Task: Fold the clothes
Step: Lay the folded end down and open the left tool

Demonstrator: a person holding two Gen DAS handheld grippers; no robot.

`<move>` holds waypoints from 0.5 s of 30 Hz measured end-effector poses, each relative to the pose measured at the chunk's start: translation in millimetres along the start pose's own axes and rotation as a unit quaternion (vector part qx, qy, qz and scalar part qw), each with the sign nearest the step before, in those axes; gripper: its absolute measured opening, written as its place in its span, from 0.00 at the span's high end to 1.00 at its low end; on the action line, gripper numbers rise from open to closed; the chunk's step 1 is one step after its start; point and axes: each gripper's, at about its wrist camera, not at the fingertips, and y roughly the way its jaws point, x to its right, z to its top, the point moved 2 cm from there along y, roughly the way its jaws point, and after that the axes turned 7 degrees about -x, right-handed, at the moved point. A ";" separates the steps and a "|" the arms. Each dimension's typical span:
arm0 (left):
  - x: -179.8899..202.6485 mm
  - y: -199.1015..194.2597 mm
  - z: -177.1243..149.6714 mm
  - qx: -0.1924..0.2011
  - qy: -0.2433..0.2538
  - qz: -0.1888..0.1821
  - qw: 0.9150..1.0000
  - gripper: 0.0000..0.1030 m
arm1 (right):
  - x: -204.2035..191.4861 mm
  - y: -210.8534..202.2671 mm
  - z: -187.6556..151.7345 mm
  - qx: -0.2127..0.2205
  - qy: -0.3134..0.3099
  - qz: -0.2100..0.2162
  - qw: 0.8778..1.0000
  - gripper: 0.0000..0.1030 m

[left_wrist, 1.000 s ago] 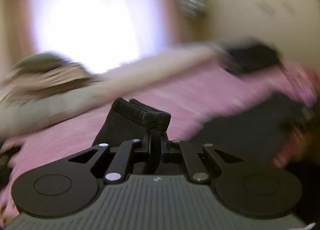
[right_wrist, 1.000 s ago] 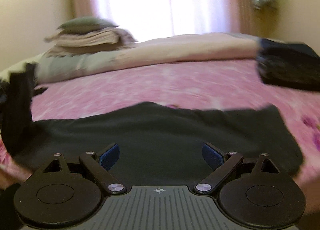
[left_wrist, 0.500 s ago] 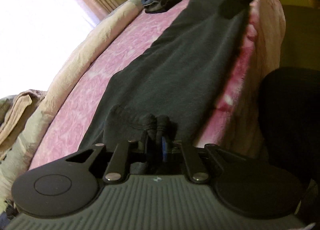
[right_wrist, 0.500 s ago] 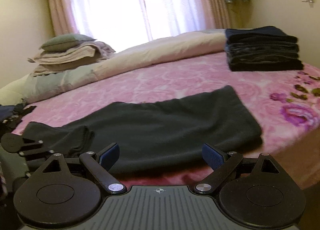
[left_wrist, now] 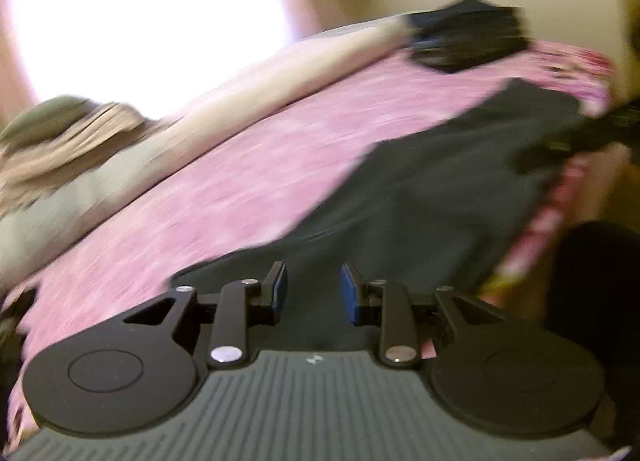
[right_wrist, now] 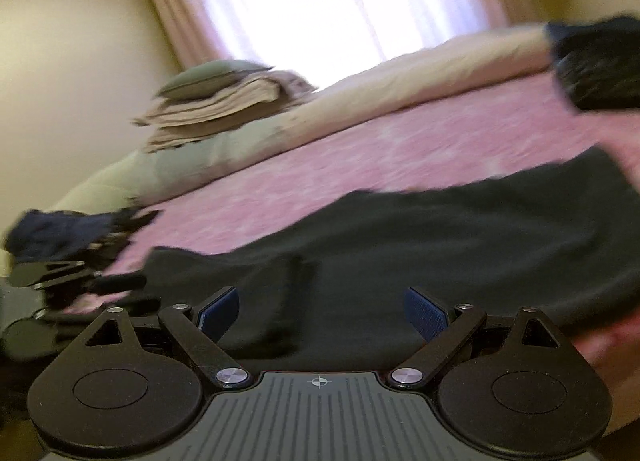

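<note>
Pink bedspread [left_wrist: 248,165], bright window behind, both views pretty blurry.
Left wrist: left gripper [left_wrist: 313,293] sits released, nothing in it, over the near end of the dark garment [left_wrist: 432,197]. Right wrist: right gripper [right_wrist: 322,311] spread wide above that garment, 1 dark folded stack [right_wrist: 600,65] far right.

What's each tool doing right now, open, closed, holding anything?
Left tool: open, holding nothing, over the dark garment.
Right tool: open wide, holding nothing, above the same garment.
</note>
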 end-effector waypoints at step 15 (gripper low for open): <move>-119.8 40.6 -20.7 -0.035 -0.166 -0.064 0.983 0.75 | -21.5 81.7 -4.8 -0.112 0.077 0.045 0.990 0.11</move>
